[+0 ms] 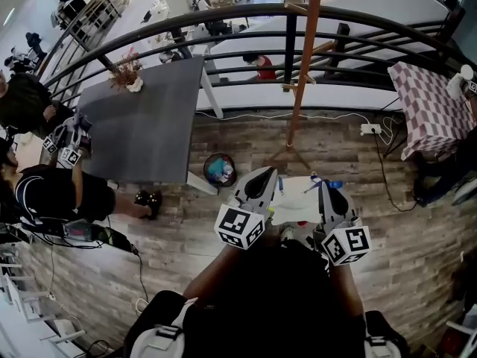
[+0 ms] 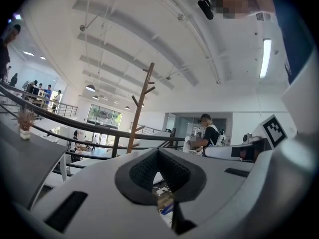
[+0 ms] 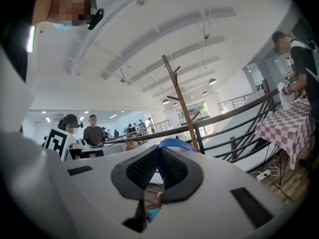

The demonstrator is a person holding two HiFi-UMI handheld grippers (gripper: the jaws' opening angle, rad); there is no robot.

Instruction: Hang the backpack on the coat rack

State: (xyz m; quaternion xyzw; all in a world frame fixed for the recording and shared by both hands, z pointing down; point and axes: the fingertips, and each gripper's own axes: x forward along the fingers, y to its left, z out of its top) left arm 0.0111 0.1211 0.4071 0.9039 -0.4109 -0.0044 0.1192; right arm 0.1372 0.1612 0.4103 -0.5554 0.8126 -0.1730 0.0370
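Observation:
The coat rack (image 1: 305,58) is a brown wooden pole with branch pegs, standing on the wood floor just ahead of me by the railing. It also rises in the left gripper view (image 2: 140,106) and the right gripper view (image 3: 180,101). A pale backpack (image 1: 297,200) hangs low between my two grippers, mostly hidden by them. My right gripper (image 1: 326,187) (image 3: 159,149) is shut on the backpack's blue strap (image 3: 175,144), which loops up above the jaws. My left gripper (image 1: 262,171) (image 2: 158,152) has its pads pressed together; I see nothing between them.
A black metal railing (image 1: 246,13) runs behind the rack. A grey table (image 1: 141,133) with a small plant (image 1: 128,74) stands at left, people (image 1: 52,189) beside it. A round bin (image 1: 220,170) sits near the rack's base. A checked-cloth table (image 1: 428,103) is at right, with a power strip (image 1: 370,129) nearby.

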